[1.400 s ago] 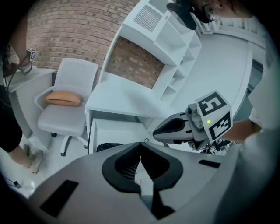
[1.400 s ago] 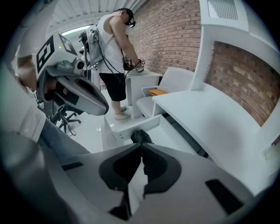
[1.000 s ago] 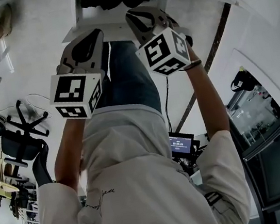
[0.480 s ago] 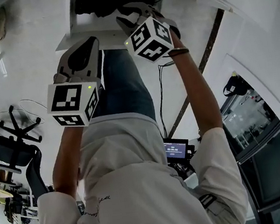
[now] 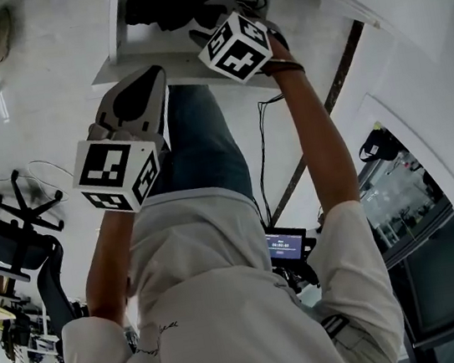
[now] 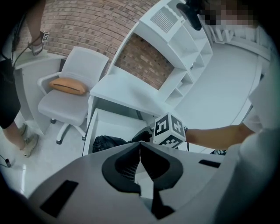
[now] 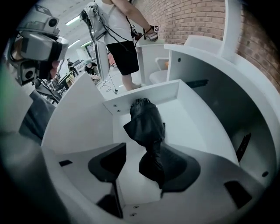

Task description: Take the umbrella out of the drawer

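Note:
A folded black umbrella (image 7: pixel 146 127) lies lengthwise in the open white drawer (image 7: pixel 144 94). My right gripper (image 7: pixel 146 151) points steeply down into the drawer, its jaws opening. The umbrella's near end sits between them, close against the right jaw, with a gap to the left one. In the head view the right gripper (image 5: pixel 207 20) reaches over the drawer (image 5: pixel 116 32) onto the umbrella (image 5: pixel 158 5). My left gripper (image 5: pixel 154 76) hangs outside the drawer front, shut and empty. Its own view shows the left gripper (image 6: pixel 140 146) tips meeting, with the umbrella (image 6: pixel 105 142) and right cube beyond.
The drawer sits under a white desk top (image 6: pixel 127 92) with a shelf unit (image 6: pixel 175 43) behind it. A white office chair with an orange cushion (image 6: pixel 70 85) stands left of the desk. Another person (image 7: pixel 122 35) stands beyond the drawer's far end. A dark office chair (image 5: pixel 23 232) is on the floor.
My right gripper has gone down into the drawer over the umbrella, and its jaws have spread from shut to wide apart. The left gripper has stayed in place.

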Motion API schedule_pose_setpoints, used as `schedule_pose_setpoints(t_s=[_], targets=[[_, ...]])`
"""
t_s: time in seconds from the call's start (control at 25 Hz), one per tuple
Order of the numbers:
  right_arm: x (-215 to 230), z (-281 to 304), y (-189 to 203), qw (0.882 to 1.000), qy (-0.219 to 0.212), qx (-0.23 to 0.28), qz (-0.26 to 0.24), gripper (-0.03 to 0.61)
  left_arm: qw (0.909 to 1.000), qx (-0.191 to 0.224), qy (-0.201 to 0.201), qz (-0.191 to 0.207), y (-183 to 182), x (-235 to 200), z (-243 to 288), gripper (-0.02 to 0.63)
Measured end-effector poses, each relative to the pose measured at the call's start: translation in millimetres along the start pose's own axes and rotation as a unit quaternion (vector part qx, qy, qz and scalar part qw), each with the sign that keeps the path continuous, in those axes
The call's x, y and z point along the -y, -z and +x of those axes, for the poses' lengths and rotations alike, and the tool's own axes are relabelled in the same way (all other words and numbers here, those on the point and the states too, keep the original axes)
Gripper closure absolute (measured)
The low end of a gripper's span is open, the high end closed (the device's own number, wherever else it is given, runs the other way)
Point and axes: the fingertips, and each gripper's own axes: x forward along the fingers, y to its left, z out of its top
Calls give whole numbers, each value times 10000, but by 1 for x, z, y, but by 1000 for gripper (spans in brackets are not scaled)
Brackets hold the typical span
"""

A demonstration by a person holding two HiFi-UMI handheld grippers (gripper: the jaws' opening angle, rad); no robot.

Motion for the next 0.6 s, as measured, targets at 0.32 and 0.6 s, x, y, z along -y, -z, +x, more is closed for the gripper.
schedule_pose_setpoints(t_s=[0.32, 0.6], targets=[[18, 18, 4, 9993, 282, -222, -122, 348, 9999, -40, -92, -136, 3, -5, 0, 597], [30, 34, 12, 9953, 503, -624, -546, 420, 9996, -43, -135, -226, 4, -9, 2, 597]])
